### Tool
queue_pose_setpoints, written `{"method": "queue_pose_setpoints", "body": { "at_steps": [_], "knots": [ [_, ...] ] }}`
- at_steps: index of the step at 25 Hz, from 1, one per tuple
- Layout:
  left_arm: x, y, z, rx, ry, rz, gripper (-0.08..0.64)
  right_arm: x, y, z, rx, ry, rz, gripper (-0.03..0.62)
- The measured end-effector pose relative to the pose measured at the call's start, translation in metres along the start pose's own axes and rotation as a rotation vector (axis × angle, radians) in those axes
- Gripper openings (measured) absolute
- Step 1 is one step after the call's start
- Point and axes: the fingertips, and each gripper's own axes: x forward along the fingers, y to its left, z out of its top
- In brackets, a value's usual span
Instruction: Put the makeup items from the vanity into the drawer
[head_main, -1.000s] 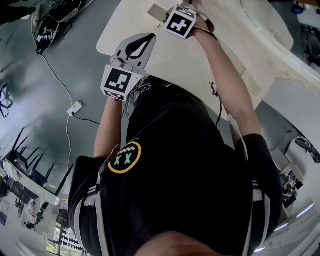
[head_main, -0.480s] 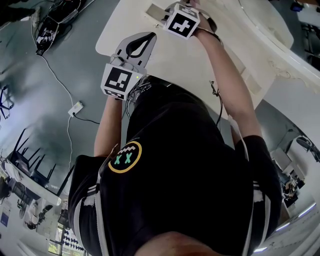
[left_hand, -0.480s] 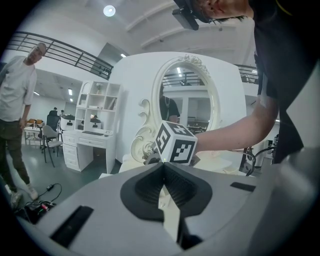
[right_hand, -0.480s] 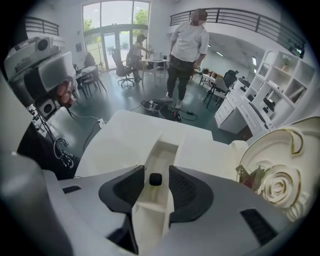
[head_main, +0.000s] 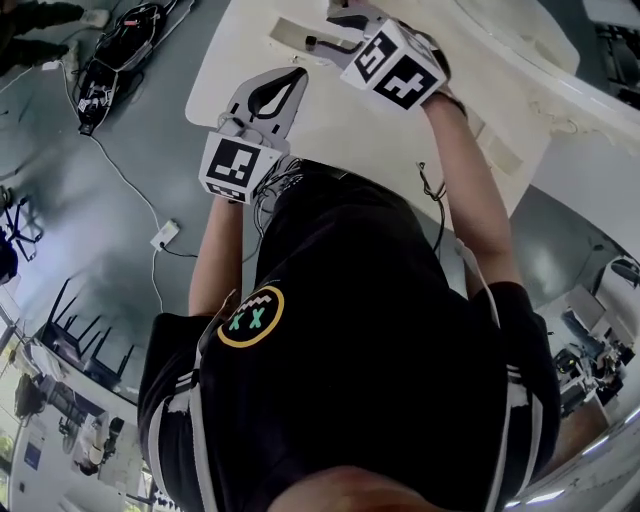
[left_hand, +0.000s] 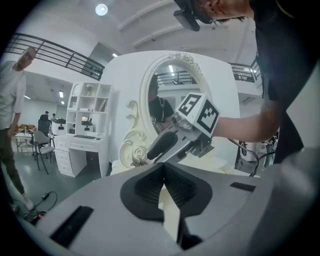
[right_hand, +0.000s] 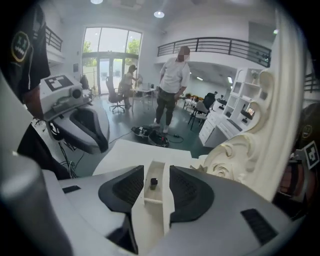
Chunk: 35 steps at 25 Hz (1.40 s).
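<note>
In the head view, a person in a black T-shirt (head_main: 360, 330) leans over the cream-white vanity bench (head_main: 360, 120). The left gripper (head_main: 296, 76), grey with a black-and-white marker cube, hangs over the near edge of the bench. The right gripper (head_main: 338, 18) is farther in, at the end of a narrow cream open-topped drawer (head_main: 292, 31) that lies along the bench top. A small black makeup item (head_main: 311, 42) sits inside the drawer. Grey floor with a white power adapter (head_main: 167, 234) and cables shows on the left.

In the left gripper view, the two dark ribbed pads meet at their tips with nothing between them, so this gripper is closed and empty. Beyond it the right gripper reaches in from the right. Behind that stands an oval mirror in an ornate cream carved frame (left_hand: 172, 95). A white shelf unit with drawers (left_hand: 87, 125) stands well back on the left.

In the right gripper view, the narrow drawer runs straight between the jaws, its long walls lying against the ribbed pads on both sides, so the gripper is clamped on it. The small black item sits in the drawer's far compartment, just past a thin cross divider. A carved cream scroll (right_hand: 232, 155) of the mirror frame rises on the right. A standing person in a white top (right_hand: 170, 85) is well back on the floor.
</note>
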Motion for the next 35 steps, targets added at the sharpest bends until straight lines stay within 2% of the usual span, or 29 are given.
{"method": "queue_pose_setpoints", "body": {
  "at_steps": [5, 9, 14, 16, 19, 24, 30, 33, 35],
  "knots": [
    [0.022, -0.023, 0.018, 0.053, -0.006, -0.098, 0.020, -0.084, -0.009, -0.006, 0.065, -0.168, -0.189, 0.183],
    [0.048, -0.058, 0.035, 0.096, -0.025, -0.190, 0.020, -0.149, -0.009, -0.031, 0.134, -0.310, -0.328, 0.172],
    [0.081, -0.114, 0.057, 0.159, -0.072, -0.338, 0.020, -0.214, -0.001, -0.082, 0.232, -0.387, -0.518, 0.157],
    [0.091, -0.133, 0.063, 0.174, -0.078, -0.374, 0.020, -0.233, 0.006, -0.101, 0.259, -0.411, -0.568, 0.153],
    [0.102, -0.157, 0.070, 0.189, -0.085, -0.417, 0.020, -0.260, 0.014, -0.115, 0.261, -0.498, -0.641, 0.146],
    [0.108, -0.185, 0.080, 0.205, -0.110, -0.451, 0.020, -0.285, 0.030, -0.138, 0.361, -0.590, -0.704, 0.134],
    [0.110, -0.201, 0.086, 0.200, -0.111, -0.449, 0.020, -0.291, 0.041, -0.146, 0.398, -0.653, -0.723, 0.123],
    [0.111, -0.203, 0.083, 0.224, -0.110, -0.452, 0.020, -0.290, 0.044, -0.147, 0.402, -0.672, -0.742, 0.085],
    [0.110, -0.204, 0.085, 0.227, -0.110, -0.447, 0.020, -0.291, 0.046, -0.148, 0.404, -0.679, -0.754, 0.037]
  ]
}}
